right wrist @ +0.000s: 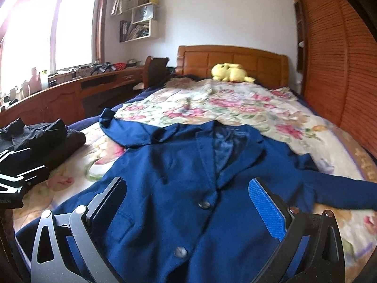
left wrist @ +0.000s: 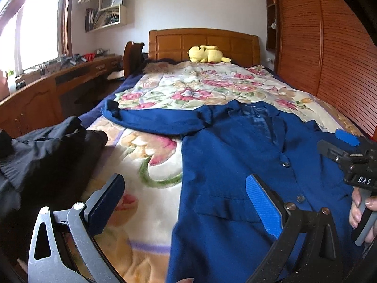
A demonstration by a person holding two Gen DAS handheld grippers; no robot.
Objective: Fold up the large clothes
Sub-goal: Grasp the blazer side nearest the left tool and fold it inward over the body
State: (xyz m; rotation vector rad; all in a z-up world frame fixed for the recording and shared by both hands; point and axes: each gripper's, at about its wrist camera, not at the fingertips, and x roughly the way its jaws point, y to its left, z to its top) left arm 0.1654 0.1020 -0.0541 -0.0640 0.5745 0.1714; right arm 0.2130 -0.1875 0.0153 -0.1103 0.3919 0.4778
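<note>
Bed (right wrist: 341, 139) fills both views, covered by a floral blanket (right wrist: 235, 108), wooden headboard (right wrist: 235, 59) at the far end. Slatted wooden wardrobe (right wrist: 341, 59) runs along the bed's right edge. Long wooden desk (right wrist: 70, 89) under the window (right wrist: 47, 28) beyond the bed's left edge, cluttered on top; wall shelves (right wrist: 141, 21) above it.

Blue jacket (right wrist: 169, 165) lies flat, front up, on the near half of the bed, collar toward the headboard, hem at the near edge. One sleeve (right wrist: 122, 129) stretches toward the bed's left edge, the other sleeve (right wrist: 341, 193) toward the right edge. Two buttons (right wrist: 204, 204) down the front, fastened as far as visible.

Dark clothes pile (left wrist: 47, 153) sits at the near left corner of the bed, apart from the jacket.

Yellow plush toy (right wrist: 229, 72) at the headboard end.

Left gripper (left wrist: 186, 202): jaws wide, nothing between them, hovering over the jacket's left edge and bare blanket. Right gripper (right wrist: 188, 210): jaws wide, empty, over the jacket's buttoned front. In the left wrist view a hand (left wrist: 360, 210) grips the right gripper's handle at the right edge of frame.
</note>
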